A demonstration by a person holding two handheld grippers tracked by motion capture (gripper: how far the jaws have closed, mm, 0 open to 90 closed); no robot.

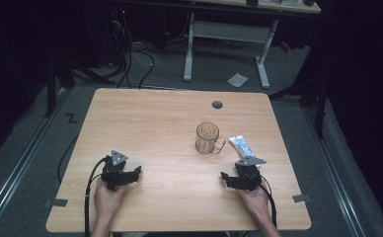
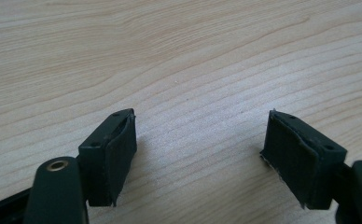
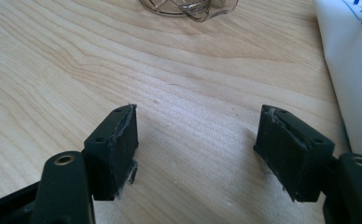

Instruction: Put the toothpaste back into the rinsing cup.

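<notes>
Glass mug [image 1: 208,138]: clear, faintly brownish, patterned wall, handle on its right; stood upright right of the table's middle, untouched.
Tube [image 1: 242,146]: white with blue print, lay flat just right of the mug, beside the right gripper.
Right gripper [image 1: 227,178]: jaws spread wide, empty, low over the wood, near the mug.
Left gripper [image 1: 133,174]: jaws spread, empty, well apart from the mug.
Table [image 1: 150,118]: pale wood grain, grey grommet [image 1: 217,104] near the far edge.
Room: dark, grey floor, cables, a white desk frame [image 1: 226,44] behind.
</notes>
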